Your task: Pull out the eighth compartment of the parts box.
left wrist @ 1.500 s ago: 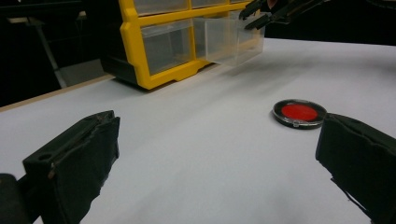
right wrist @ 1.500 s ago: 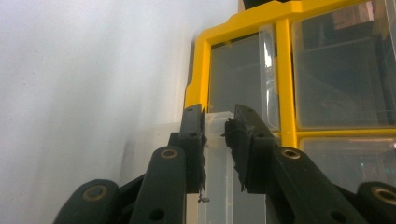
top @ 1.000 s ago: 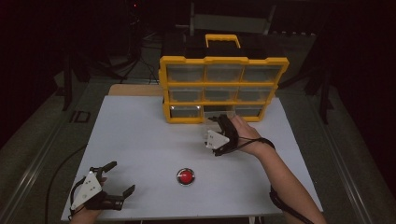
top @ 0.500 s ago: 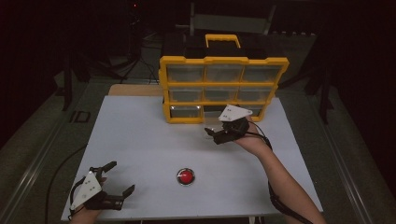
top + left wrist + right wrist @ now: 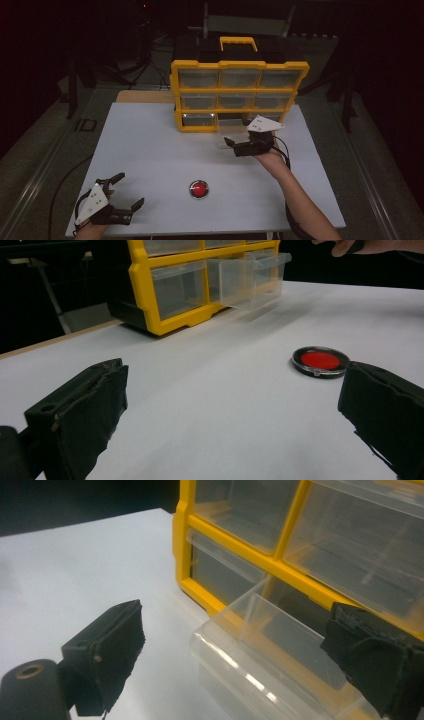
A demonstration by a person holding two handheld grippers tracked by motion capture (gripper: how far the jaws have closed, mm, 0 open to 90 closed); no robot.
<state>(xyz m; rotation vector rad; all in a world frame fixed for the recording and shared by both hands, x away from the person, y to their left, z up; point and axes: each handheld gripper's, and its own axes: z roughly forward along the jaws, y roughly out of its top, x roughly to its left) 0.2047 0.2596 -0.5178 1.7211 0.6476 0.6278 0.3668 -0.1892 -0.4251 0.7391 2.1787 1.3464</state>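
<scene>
Looks like a lab or studio setup w/ dark surroundings. One plain white rectangular tabletop (image 5: 150,150) lit in the middle, black stands and tripod legs (image 5: 75,85) around it, cables on the grey floor (image 5: 35,165). A yellow plastic parts organiser w/ clear drawers (image 5: 235,95) on the table suggests workshop-type gear.

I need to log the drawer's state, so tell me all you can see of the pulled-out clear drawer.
The clear drawer looks like see-through plastic with a thick front lip, and seems empty. It sticks out from the bottom row of the yellow organizer, its front low over the white table. The right gripper, jaws open, straddles its front; contact is unclear.
</scene>
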